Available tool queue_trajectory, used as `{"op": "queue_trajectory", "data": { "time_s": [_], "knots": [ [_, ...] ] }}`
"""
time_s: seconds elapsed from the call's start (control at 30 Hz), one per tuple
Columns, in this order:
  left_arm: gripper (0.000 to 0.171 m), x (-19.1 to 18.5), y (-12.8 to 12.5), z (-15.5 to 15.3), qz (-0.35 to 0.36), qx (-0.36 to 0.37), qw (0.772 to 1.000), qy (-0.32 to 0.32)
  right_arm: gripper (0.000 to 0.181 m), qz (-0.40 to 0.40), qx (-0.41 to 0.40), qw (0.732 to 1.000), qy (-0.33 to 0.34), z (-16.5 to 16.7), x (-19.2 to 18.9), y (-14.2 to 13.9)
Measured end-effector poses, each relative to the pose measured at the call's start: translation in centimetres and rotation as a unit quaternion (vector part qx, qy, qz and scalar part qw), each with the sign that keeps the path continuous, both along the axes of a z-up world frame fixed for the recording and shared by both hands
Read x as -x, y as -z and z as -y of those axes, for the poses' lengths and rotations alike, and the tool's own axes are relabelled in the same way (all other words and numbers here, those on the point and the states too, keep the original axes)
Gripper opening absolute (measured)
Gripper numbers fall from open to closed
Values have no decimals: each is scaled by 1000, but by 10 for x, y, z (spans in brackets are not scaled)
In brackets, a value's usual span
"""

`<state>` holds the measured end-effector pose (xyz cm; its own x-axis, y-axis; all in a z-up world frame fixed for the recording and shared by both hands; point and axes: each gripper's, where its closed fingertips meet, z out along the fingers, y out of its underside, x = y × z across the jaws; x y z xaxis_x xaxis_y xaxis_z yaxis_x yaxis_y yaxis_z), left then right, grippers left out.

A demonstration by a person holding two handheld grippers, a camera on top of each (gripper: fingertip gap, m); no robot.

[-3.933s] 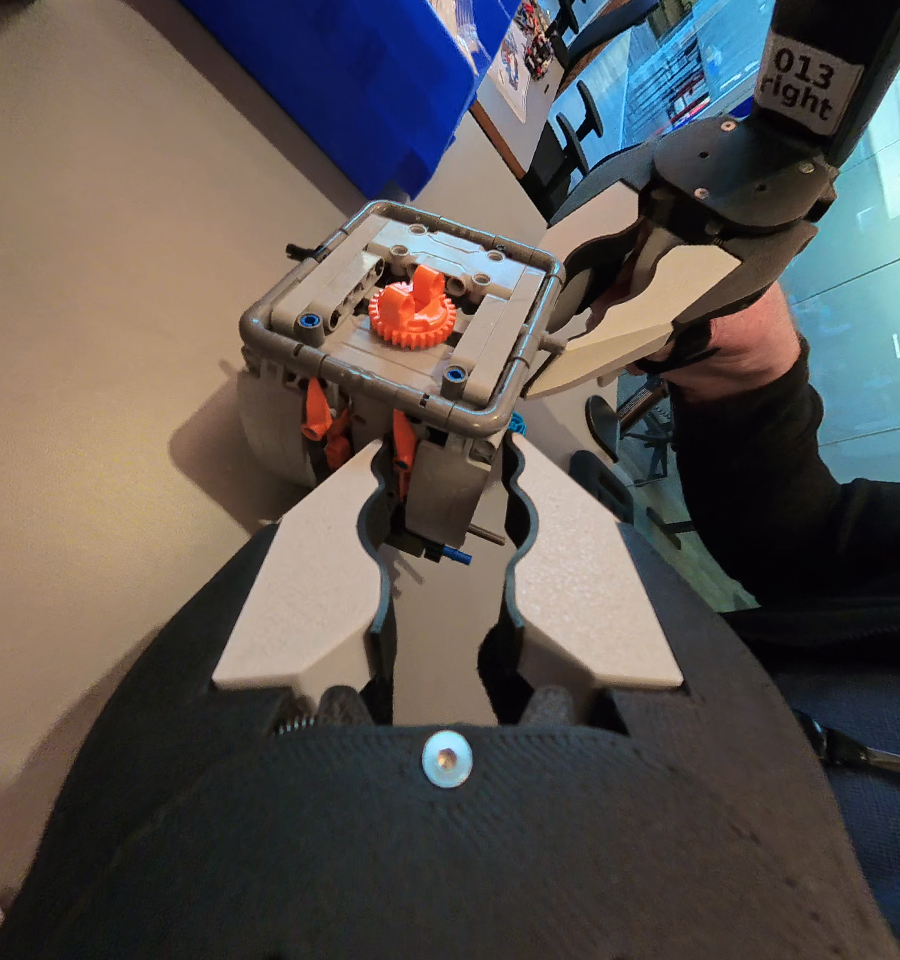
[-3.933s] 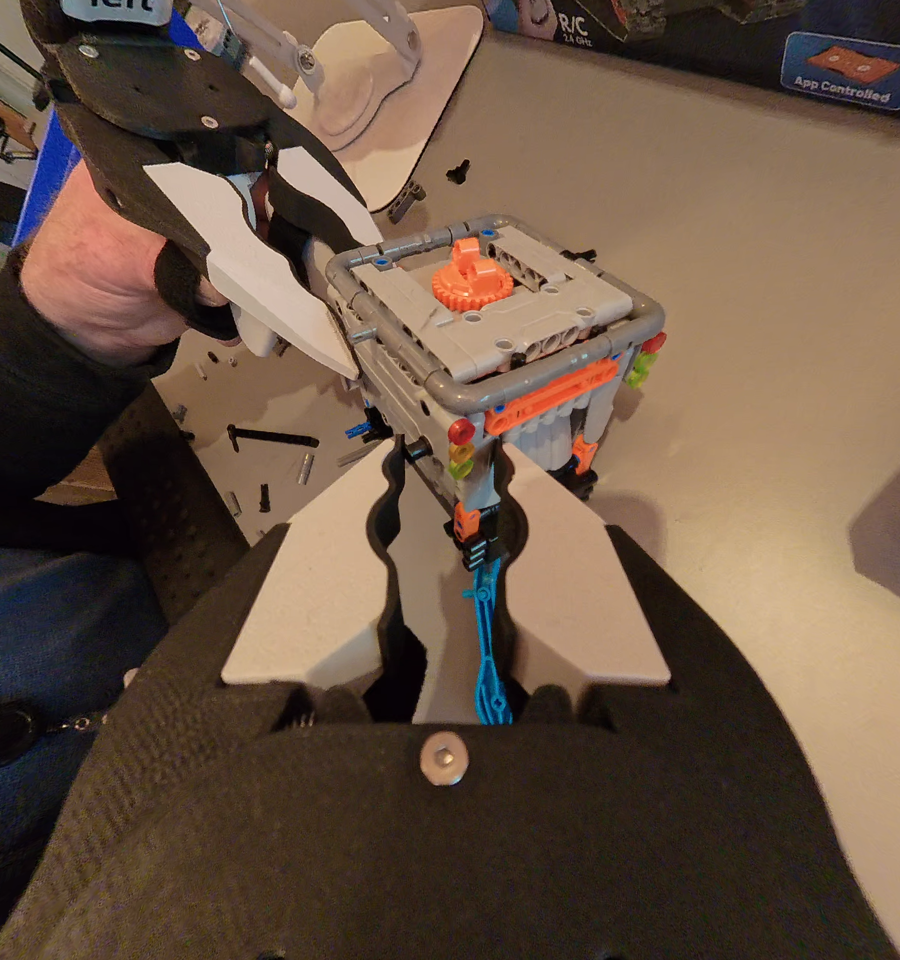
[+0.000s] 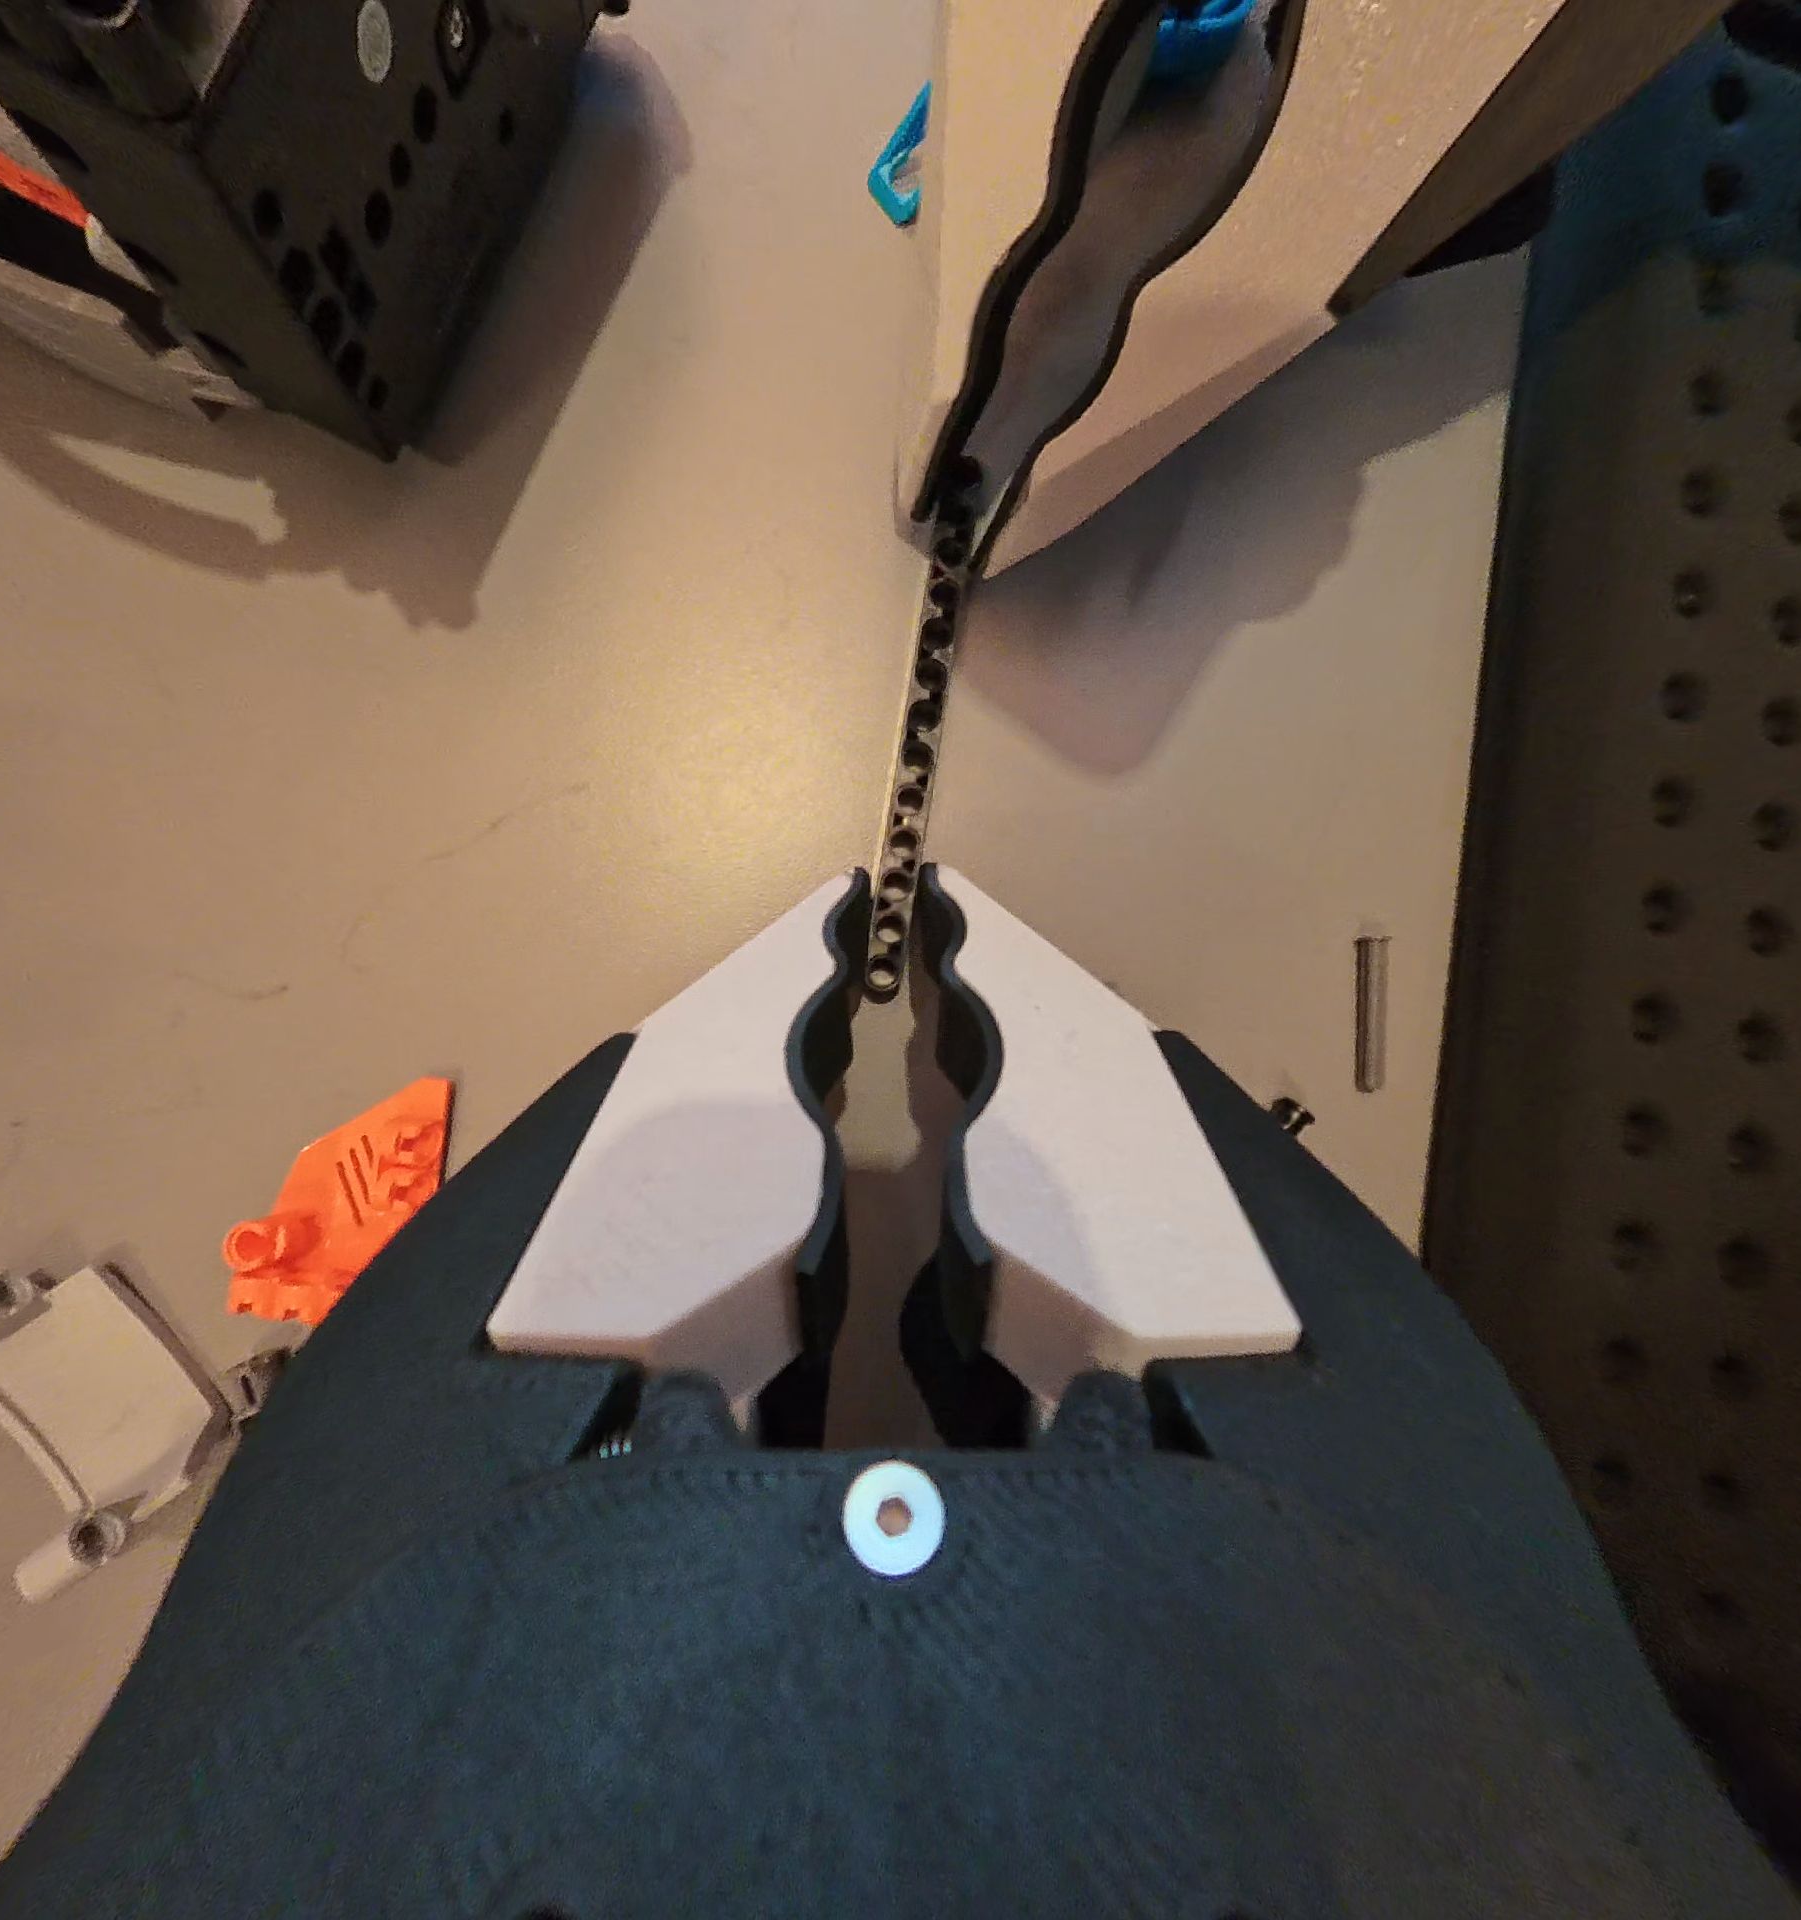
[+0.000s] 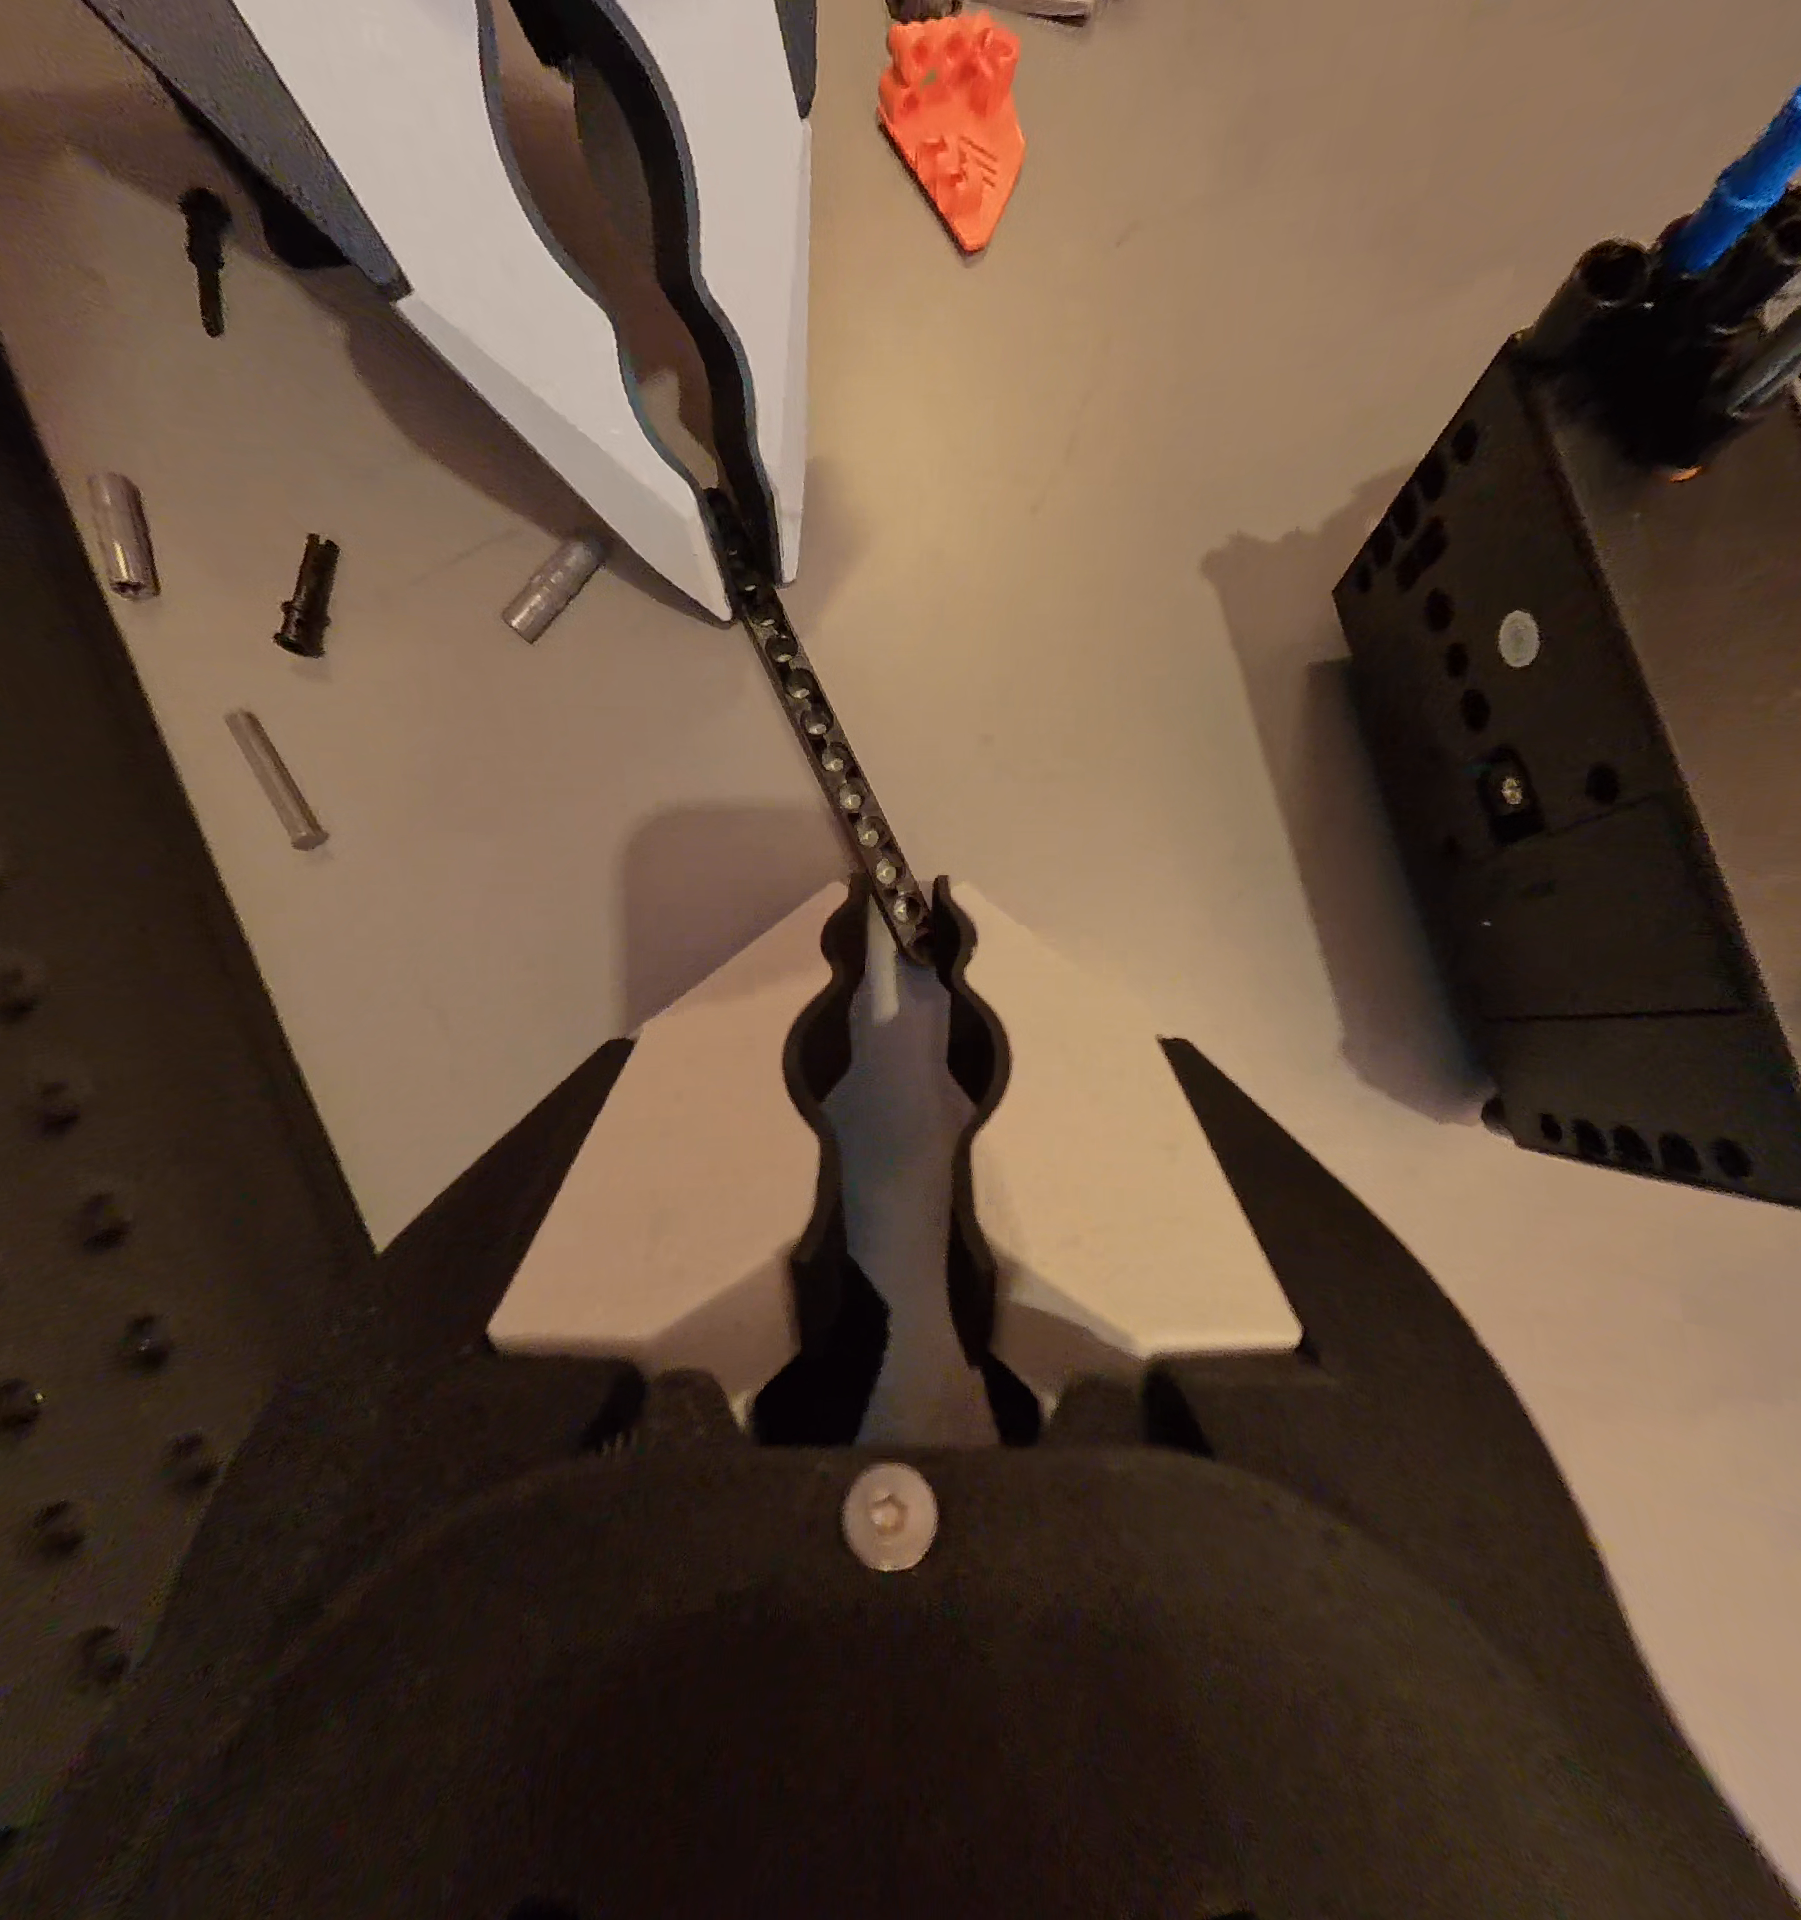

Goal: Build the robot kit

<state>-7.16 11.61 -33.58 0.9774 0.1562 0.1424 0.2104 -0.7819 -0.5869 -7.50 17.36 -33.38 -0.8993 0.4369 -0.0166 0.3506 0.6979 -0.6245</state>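
Above a beige tabletop (image 3: pixel 460 727), the left tongs (image 3: pixel 891 914) and right tongs (image 4: pixel 901 914) each clamp one end of a black perforated beam (image 3: pixel 922 707), held between them, near a black motor block (image 4: pixel 1602 779) and an orange panel piece (image 3: pixel 345 1216).

On the pale worktop (image 3: pixel 460 727), a black block (image 4: pixel 1623 831) full of holes sits at three o'clock in the right wrist view, blue pegs (image 4: pixel 1727 197) sticking from its far end. An orange plate (image 4: pixel 953 145) lies at twelve o'clock. Grey sleeves (image 4: pixel 553 590) and black pins (image 4: pixel 306 608) lie scattered at ten o'clock beside a dark perforated mat (image 4: pixel 65 1039).
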Motion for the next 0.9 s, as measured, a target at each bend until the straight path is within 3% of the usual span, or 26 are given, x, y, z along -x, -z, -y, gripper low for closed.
{"op": "queue_trajectory", "data": {
  "time_s": [0.17,0.4,0.9],
  "knots": [
    [8,0,0,1,-3,-2,1000,2,7,-1,6,1000,-4,1,-3,0],
    [23,2,-6,6,25,-20,999,-26,6,-5,13,1000,0,-1,-3,-4],
    [23,5,-5,11,19,-27,999,-39,6,-15,37,999,18,-5,-1,-14]
  ]
}}
